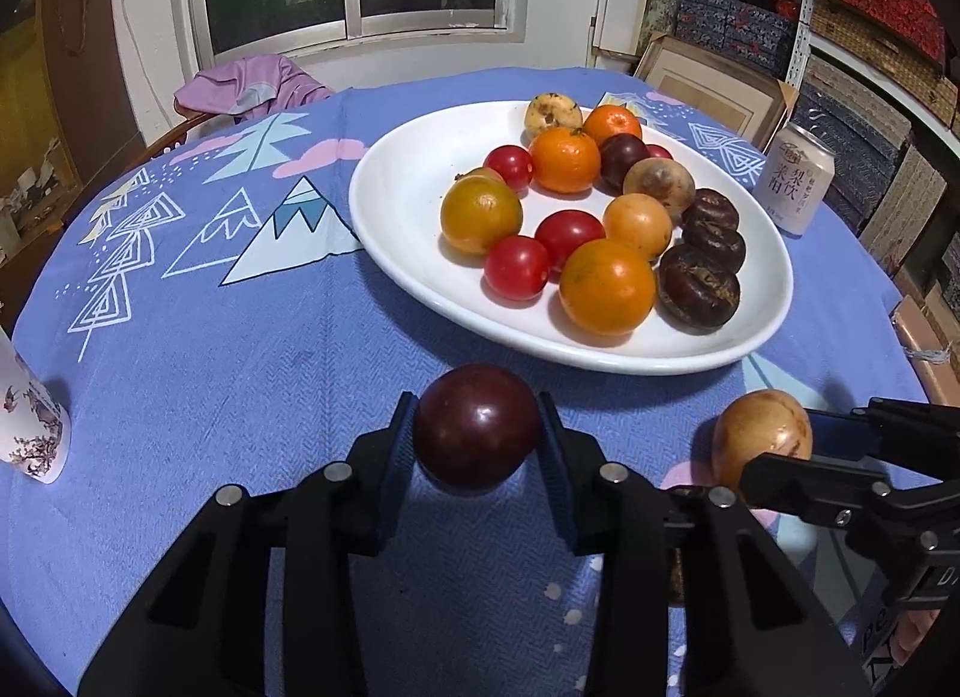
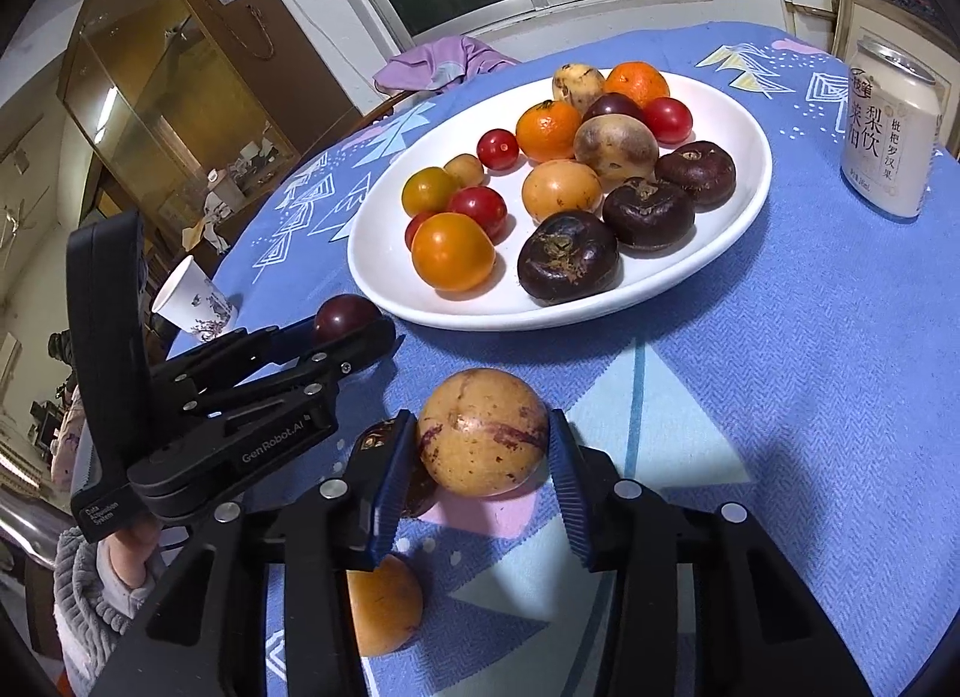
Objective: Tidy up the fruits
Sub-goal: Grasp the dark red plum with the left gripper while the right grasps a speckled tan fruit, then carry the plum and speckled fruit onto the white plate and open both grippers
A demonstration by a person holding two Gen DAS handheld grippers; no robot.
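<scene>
A white oval plate point(image 1: 408, 199) point(image 2: 738, 199) on the blue tablecloth holds several oranges, red tomatoes, brown and dark fruits. My left gripper point(image 1: 477, 427) is shut on a dark red plum point(image 1: 477, 433), just in front of the plate's near rim; the plum also shows in the right wrist view point(image 2: 345, 317). My right gripper point(image 2: 483, 445) is shut on a tan speckled fruit point(image 2: 483, 433), which also shows in the left wrist view point(image 1: 762, 436). An orange fruit point(image 2: 384, 613) and a dark fruit point(image 2: 420, 493) lie on the cloth under my right gripper.
A pale drink can point(image 1: 792, 184) point(image 2: 891, 138) stands right of the plate. A paper cup point(image 1: 30, 427) point(image 2: 192, 301) stands at the table's left edge. A pink cloth point(image 1: 252, 84) hangs on a chair behind the table. Shelves of boxes point(image 1: 870, 36) stand to the right.
</scene>
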